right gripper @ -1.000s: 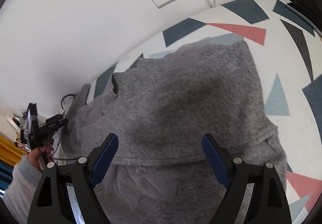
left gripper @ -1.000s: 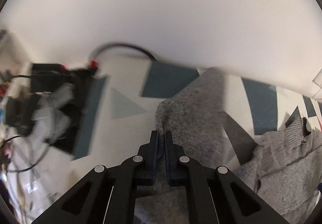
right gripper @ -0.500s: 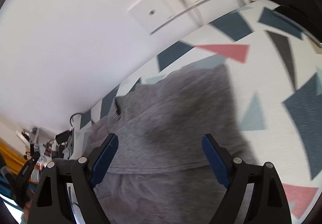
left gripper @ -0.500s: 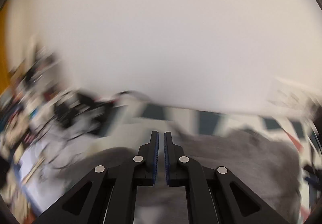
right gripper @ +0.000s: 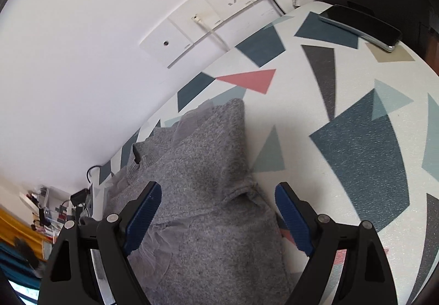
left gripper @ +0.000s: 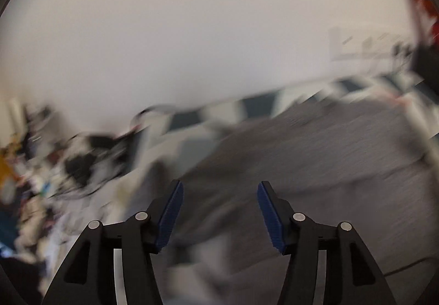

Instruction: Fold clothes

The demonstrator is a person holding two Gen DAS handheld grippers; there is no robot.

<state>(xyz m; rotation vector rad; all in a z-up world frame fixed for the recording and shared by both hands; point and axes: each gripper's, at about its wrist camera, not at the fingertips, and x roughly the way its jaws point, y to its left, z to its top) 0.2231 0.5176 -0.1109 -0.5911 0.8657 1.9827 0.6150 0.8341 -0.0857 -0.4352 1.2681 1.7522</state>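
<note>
Apparently a fold has just been laid: the grey knit sweater (right gripper: 208, 167) lies doubled on the patterned tabletop (right gripper: 356, 140) near the wall. The left gripper (left gripper: 219, 209), tilted down over it, is opening its jaws with nothing between them. The right gripper (right gripper: 216, 211) hovers wide and empty, so the next move calls for picking a fresh edge.
</note>
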